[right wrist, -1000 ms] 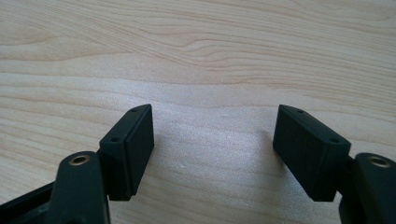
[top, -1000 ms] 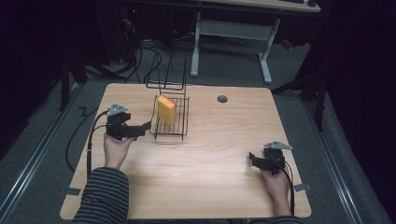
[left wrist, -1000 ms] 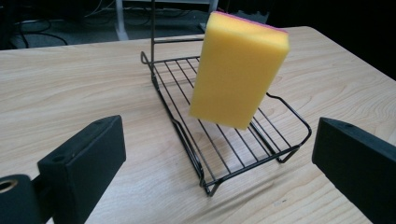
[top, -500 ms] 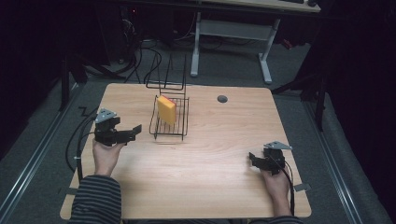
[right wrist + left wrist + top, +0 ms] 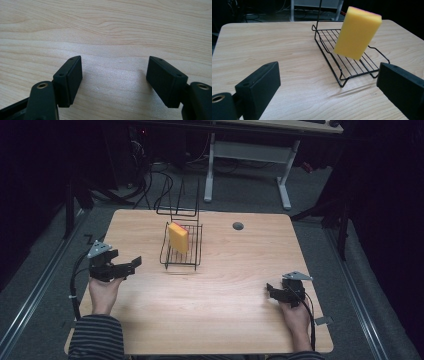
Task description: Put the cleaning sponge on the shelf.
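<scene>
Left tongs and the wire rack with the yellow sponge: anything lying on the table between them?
Nothing. In the left gripper view, bare wood runs from the open left tongs to the wire rack holding the sponge.

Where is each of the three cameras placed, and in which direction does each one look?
High view: above the person's side, looking forward and down on the table; both forearms, left gripper and right gripper show.
Left gripper view: rides on the left gripper, looking between its open jaws at the wire rack and yellow sponge.
Right gripper view: rides on the right gripper, looking down past its open jaws at bare wood.
Shared: high and left gripper views both show rack and sponge; all three show the table.
</scene>
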A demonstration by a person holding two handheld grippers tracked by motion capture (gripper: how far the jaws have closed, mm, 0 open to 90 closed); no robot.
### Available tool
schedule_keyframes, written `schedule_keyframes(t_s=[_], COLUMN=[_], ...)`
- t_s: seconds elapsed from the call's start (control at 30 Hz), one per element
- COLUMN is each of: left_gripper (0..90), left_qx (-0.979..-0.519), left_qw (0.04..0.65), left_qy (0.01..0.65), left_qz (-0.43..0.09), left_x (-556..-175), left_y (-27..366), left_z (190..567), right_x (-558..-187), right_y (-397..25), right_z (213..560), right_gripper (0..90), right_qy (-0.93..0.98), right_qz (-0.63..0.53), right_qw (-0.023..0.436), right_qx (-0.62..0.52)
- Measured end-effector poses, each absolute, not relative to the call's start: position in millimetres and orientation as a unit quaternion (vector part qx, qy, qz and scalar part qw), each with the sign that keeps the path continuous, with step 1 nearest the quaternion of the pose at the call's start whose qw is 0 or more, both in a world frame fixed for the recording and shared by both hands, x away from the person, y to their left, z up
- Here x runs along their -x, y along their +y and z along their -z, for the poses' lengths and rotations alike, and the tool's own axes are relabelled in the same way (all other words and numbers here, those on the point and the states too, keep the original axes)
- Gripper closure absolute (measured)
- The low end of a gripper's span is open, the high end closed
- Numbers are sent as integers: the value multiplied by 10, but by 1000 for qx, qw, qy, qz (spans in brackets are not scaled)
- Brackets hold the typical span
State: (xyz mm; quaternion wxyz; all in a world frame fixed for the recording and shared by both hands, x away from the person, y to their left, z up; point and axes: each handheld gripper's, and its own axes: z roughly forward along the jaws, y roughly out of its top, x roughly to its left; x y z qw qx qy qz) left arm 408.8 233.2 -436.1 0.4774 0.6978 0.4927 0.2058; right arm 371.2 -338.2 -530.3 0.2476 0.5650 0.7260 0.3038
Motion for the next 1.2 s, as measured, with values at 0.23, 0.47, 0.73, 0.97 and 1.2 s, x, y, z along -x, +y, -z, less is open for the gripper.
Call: schedule_keyframes(t_s=[0.23, 0.47, 0.73, 0.97, 1.2], left_gripper=[62, 113, 130, 142, 144], left_qx=[-688, -686, -689, -690, -696], left_qw=[477, 481, 474, 465, 454], left_qy=[507, 503, 505, 512, 518], left_qz=[-204, -214, -214, -210, -204], left_x=[-4031, -3969, -3957, -3954, -3956], left_y=[2425, 2485, 2481, 2490, 2486], left_z=[4440, 4524, 4589, 4667, 4760], right_x=[-3711, -3709, -3708, -3708, -3708], right_y=[-3383, -3382, -3381, -3381, -3381], right_z=[5304, 5304, 5304, 5304, 5304], right_gripper=[293, 292, 292, 292, 291], right_qy=[726, 726, 726, 726, 726], right_qz=[-304, -304, -304, -304, -304], right_qw=[248, 248, 248, 248, 248], right_qx=[-565, -565, -565, -565, -565])
